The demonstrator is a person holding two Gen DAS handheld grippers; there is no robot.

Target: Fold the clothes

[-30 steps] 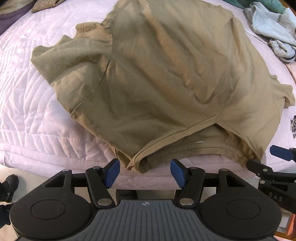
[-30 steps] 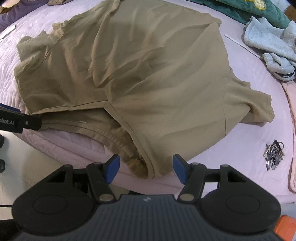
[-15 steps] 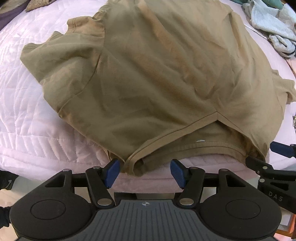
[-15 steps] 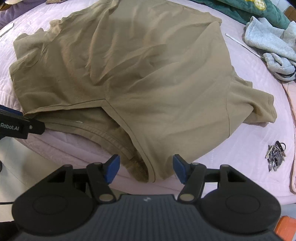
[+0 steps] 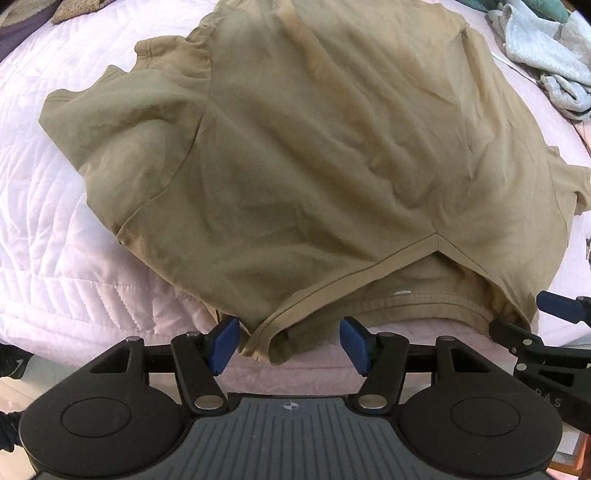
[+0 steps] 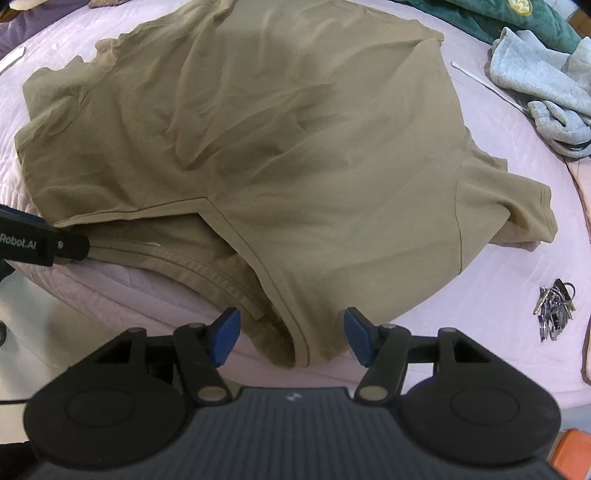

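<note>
An olive-tan T-shirt (image 5: pixel 314 147) lies spread on a pale pink quilted bed (image 5: pixel 55 229), its hem hanging over the near edge; it also shows in the right wrist view (image 6: pixel 295 147). My left gripper (image 5: pixel 288 345) is open, its blue pads on either side of the hem's left corner. My right gripper (image 6: pixel 291 341) is open, its blue pads on either side of the hem's right corner. Neither pair of pads presses the cloth. The right gripper's fingers (image 5: pixel 561 306) show at the right edge of the left wrist view.
A grey garment (image 6: pixel 535 88) and a dark green one (image 6: pixel 509 18) lie at the back right. A bunch of keys (image 6: pixel 554 312) lies on the quilt to the right. The bed's near edge drops to the floor (image 6: pixel 33 314).
Both grippers have moved forward toward the shirt, so the hem corners now sit deeper between the open pads. The shirt has not been lifted.
</note>
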